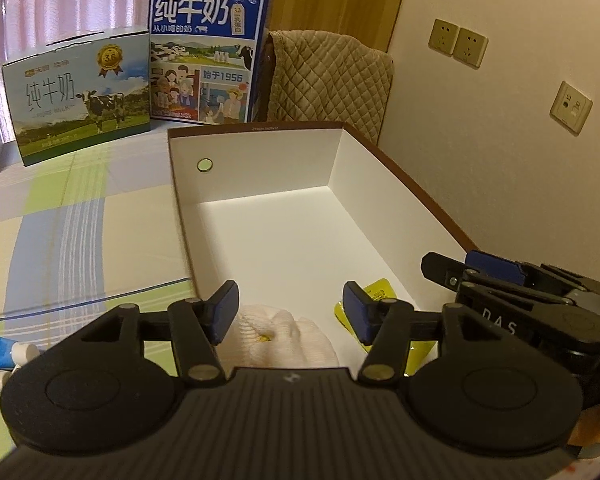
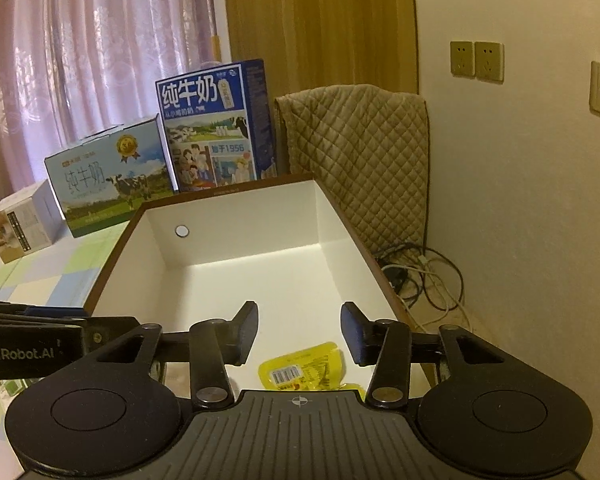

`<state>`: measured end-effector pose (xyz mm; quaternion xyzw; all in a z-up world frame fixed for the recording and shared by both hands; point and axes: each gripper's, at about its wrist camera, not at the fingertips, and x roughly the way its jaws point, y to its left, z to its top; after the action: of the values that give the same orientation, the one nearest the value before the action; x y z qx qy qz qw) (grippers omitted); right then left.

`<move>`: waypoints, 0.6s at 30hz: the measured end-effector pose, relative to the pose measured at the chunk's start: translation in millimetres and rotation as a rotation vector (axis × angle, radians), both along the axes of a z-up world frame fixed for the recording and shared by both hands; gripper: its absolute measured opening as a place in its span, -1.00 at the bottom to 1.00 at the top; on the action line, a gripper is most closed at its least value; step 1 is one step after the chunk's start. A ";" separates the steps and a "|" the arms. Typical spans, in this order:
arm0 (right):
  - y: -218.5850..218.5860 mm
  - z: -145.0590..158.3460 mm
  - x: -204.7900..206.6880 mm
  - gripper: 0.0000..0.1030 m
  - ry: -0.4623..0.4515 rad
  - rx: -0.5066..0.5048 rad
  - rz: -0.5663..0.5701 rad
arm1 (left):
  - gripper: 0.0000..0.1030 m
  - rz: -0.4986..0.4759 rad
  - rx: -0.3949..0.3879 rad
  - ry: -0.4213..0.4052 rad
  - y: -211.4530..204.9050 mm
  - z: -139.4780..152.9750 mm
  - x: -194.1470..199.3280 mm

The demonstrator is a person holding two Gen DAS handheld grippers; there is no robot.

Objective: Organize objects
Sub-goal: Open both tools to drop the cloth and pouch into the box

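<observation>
both hand-held grippers, left and right, hang released over the white box; reaching carelessly could crush the yellow packet or snag the white cloth.

Milk cartons, quilted cover, wall sockets.

Both fisheye views ride low behind their own grippers and look forward and slightly down along the fingers into the same open, white-lined cardboard box with a brown rim.

The left wrist camera sits close over the box's near left corner, so the checked cloth surface fills its left side, and the right gripper enters at its right edge.

The right wrist camera hangs nearer the box's right wall, facing the same two milk cartons, the quilted beige cover and the wall sockets.
</observation>
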<state>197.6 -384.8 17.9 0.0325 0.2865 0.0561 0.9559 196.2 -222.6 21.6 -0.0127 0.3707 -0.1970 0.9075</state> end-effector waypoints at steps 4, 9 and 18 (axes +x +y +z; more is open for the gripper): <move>4.6 5.7 -3.3 -0.14 -0.005 0.004 0.003 | 0.06 0.004 -0.007 -0.009 10.0 6.3 -4.7; 13.2 15.1 -10.2 -0.13 -0.019 0.019 0.011 | 0.10 0.012 -0.016 -0.022 27.8 16.7 -11.2; 53.9 35.9 -34.2 -0.13 -0.056 0.087 0.083 | 0.18 0.067 0.004 -0.065 90.7 37.6 -38.9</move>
<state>163.3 -330.9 53.8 0.0603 0.2582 0.1091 0.9580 157.2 -131.9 59.2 -0.0167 0.3407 -0.1660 0.9253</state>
